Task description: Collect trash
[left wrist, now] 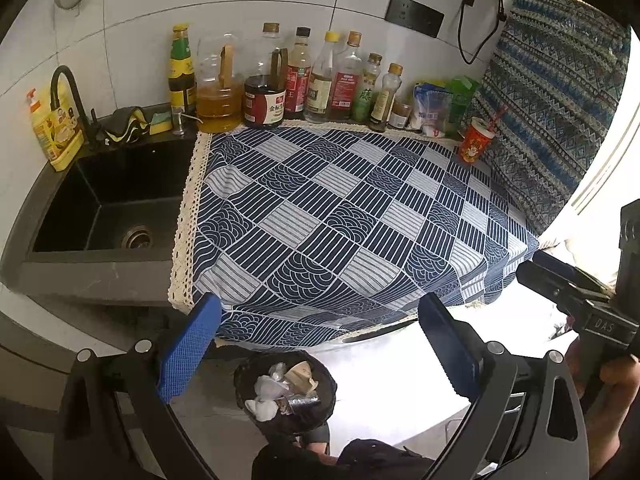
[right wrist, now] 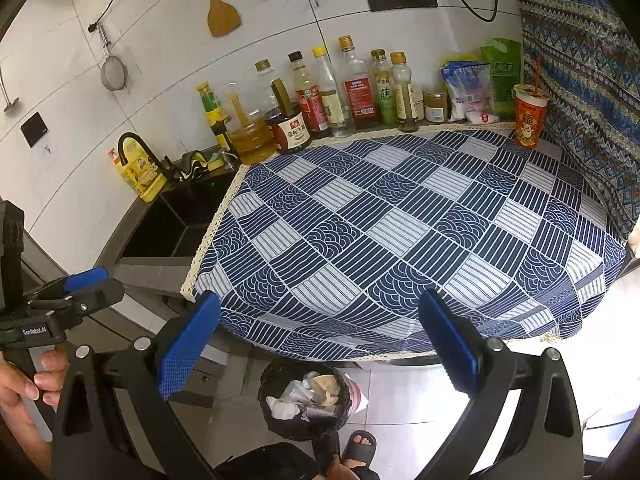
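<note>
Nearest me, both grippers hang in front of the counter with nothing in them: the left gripper (left wrist: 320,344) has its blue pads spread wide, and the right gripper (right wrist: 320,344) is spread just as wide. Each shows at the edge of the other's view, held by a hand.

Below them on the floor stands the bin (left wrist: 285,392), black-lined and already holding crumpled paper, tissue and a foil wrapper (right wrist: 316,410). So I judge most of the collecting is done.

Beyond, the checked cloth (left wrist: 340,216) over the counter carries no loose scraps that I can see. At its far right corner stands a red cup (right wrist: 530,116) with a straw, upright, close to the hanging patterned fabric. I take that cup as the likely last piece of trash, though I cannot tell whether it is empty.

Along the back wall the bottles (right wrist: 360,92) and packets look like kitchen stock, not rubbish. The sink (left wrist: 108,200) to the left looks bare.
</note>
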